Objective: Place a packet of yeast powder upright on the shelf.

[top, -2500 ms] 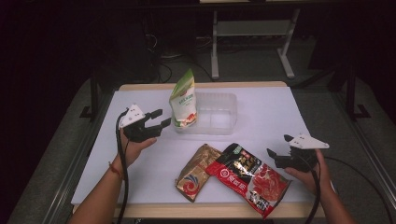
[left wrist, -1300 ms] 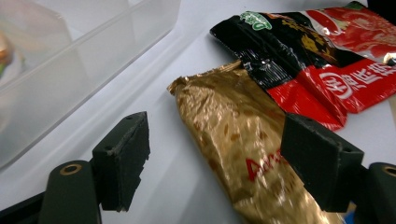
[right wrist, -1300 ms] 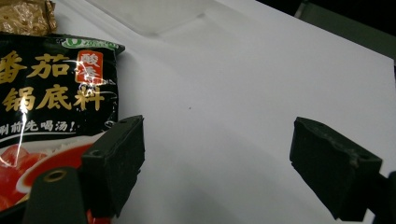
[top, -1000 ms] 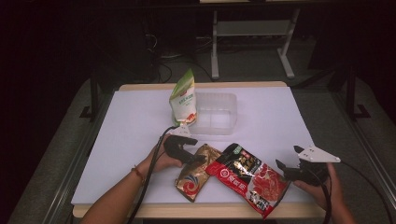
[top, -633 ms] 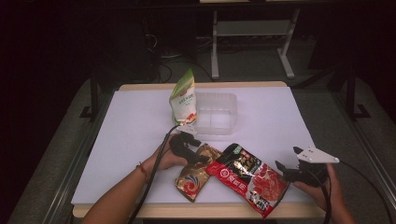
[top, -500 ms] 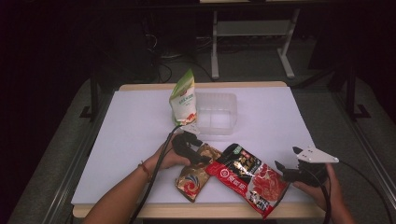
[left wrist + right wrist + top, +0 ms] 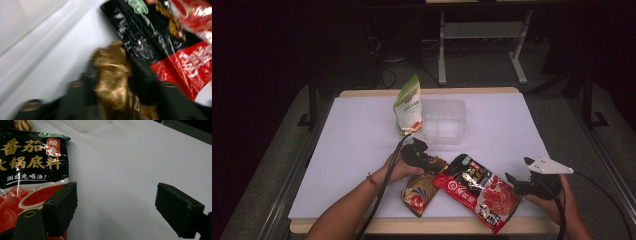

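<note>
Jaws of your left gripper (image 7: 426, 161) have just been closing and now pinch the gold pouch's (image 7: 419, 191) far end, its length running back toward you beside the red pouch (image 7: 482, 190), while your right gripper (image 7: 518, 181) sits open.

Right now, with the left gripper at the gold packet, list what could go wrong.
1. The left gripper has just been closing on one crumpled end of the gold packet; it may slip or tear when lifted.
2. The red packet overlaps the gold one, so lifting could drag it toward the table edge.
</note>
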Available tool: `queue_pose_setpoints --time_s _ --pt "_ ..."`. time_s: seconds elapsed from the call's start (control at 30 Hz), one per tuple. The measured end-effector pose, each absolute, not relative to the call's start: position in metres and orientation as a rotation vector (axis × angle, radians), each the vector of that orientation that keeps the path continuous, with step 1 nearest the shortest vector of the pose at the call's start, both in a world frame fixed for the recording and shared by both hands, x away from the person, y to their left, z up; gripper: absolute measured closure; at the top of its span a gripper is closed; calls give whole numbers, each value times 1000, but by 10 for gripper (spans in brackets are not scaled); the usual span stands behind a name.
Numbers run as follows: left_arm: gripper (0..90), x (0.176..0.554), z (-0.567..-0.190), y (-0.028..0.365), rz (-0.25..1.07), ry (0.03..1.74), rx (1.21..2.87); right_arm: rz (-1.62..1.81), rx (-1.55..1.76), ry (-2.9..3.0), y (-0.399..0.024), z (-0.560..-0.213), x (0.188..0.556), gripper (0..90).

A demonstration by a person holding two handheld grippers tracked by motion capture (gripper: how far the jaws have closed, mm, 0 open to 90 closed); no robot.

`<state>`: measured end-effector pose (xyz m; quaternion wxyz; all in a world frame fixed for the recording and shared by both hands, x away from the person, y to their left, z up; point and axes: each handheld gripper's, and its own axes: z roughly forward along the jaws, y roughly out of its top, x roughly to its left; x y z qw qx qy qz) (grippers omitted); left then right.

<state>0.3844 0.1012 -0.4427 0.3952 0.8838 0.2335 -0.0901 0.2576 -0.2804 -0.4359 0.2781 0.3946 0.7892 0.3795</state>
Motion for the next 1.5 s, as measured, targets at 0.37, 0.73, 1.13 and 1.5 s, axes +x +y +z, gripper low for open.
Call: queue_pose_setpoints --time_s 0.37,0.73,1.13,1.5 --pt "841 375 -417 121 -135 581 2128 1019 1049 2113 -283 -435 257 173" --pt "851 355 -367 167 19 565 1917 1023 1041 2118 -280 -433 260 173" --pt "862 347 -341 190 151 584 1749 1029 1038 2118 -279 -433 262 173" --pt "864 372 -321 168 295 649 1585 1031 1055 2110 -280 -434 262 170"
